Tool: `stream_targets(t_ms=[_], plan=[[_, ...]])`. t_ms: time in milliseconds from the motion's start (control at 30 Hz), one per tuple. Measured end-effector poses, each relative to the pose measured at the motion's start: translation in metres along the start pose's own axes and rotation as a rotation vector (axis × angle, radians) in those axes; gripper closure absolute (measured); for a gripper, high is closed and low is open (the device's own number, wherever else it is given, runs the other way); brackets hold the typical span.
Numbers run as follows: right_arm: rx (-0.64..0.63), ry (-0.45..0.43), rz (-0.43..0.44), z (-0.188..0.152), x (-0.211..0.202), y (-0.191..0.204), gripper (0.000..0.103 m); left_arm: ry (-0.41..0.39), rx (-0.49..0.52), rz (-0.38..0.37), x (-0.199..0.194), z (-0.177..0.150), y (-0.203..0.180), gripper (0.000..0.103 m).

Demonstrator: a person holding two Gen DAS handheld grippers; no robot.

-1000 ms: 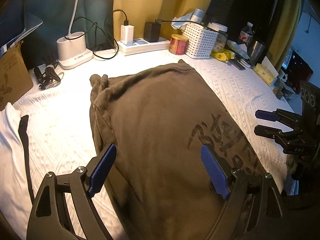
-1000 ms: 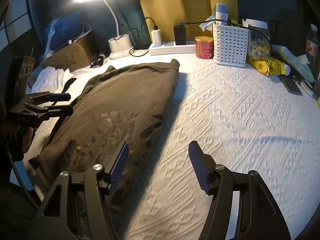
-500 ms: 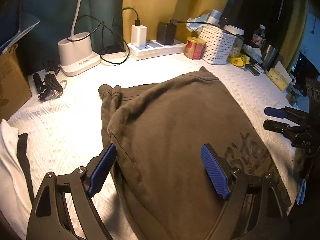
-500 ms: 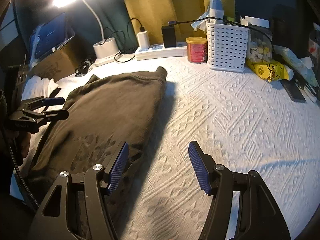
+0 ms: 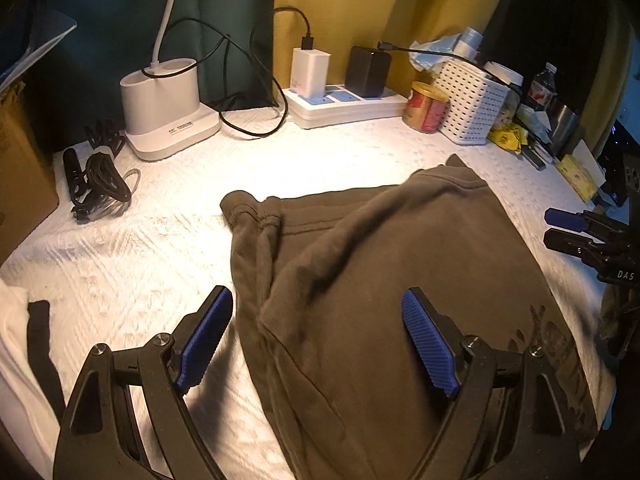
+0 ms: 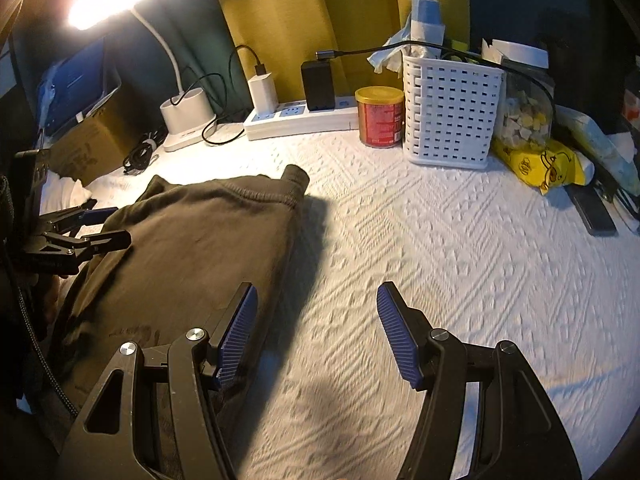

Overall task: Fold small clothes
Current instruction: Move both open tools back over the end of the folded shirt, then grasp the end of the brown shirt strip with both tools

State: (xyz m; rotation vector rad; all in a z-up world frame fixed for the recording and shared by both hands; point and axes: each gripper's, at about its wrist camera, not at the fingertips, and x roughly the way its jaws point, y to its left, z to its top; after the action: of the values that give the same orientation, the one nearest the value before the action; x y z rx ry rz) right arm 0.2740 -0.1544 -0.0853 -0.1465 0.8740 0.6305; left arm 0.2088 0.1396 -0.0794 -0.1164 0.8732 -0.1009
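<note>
White basket (image 6: 450, 116) holds tissue (image 6: 390, 56); jar (image 6: 526, 114) holds candies.

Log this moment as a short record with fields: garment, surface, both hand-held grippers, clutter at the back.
garment: dark olive-brown cotton top, lying spread out, faded print near its lower edge
surface: white textured bedspread
left hand-held gripper: open, above the garment's left edge, holding nothing
right hand-held gripper: open, at the garment's right edge, holding nothing
back clutter: white desk lamp base, white power strip, red tin can, white perforated plastic basket
</note>
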Motion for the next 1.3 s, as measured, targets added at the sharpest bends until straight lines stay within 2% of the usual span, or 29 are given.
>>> stream_targets(t_ms=[433, 667, 800, 900, 967, 1067, 1200, 1233, 1267, 1300], plan=[[-0.015, -0.005, 0.017, 0.023, 0.028, -0.007, 0.037, 0.006, -0.023, -0.013, 0.018, 0.008, 0.016, 0.017], [-0.019, -0.012, 0.072, 0.033, 0.045, -0.002, 0.037, 0.009, -0.008, -0.04, 0.023, 0.013, 0.011, 0.017], [-0.024, 0.002, 0.148, 0.035, 0.057, 0.009, 0.037, 0.02, 0.04, -0.104, 0.026, 0.014, -0.003, 0.017], [-0.045, 0.025, 0.176, 0.035, 0.066, 0.019, 0.038, 0.029, 0.095, -0.106, 0.029, 0.013, -0.018, 0.017], [-0.07, 0.042, 0.169, 0.035, 0.071, 0.028, 0.038, 0.032, 0.104, -0.132, 0.03, 0.014, -0.023, 0.017], [-0.111, 0.048, 0.135, 0.035, 0.072, 0.04, 0.038, 0.04, 0.139, -0.124, 0.033, 0.014, -0.034, 0.018], [-0.138, 0.052, 0.114, 0.034, 0.072, 0.044, 0.038, 0.04, 0.167, -0.1, 0.033, 0.012, -0.045, 0.031], [-0.141, 0.053, 0.117, 0.034, 0.073, 0.045, 0.044, 0.035, 0.169, -0.104, 0.032, 0.012, -0.047, 0.043], [-0.145, 0.056, 0.126, 0.034, 0.073, 0.045, 0.053, 0.034, 0.169, -0.115, 0.031, 0.011, -0.048, 0.048], [-0.152, 0.056, 0.133, 0.034, 0.073, 0.046, 0.056, 0.032, 0.168, -0.121, 0.031, 0.011, -0.049, 0.058]])
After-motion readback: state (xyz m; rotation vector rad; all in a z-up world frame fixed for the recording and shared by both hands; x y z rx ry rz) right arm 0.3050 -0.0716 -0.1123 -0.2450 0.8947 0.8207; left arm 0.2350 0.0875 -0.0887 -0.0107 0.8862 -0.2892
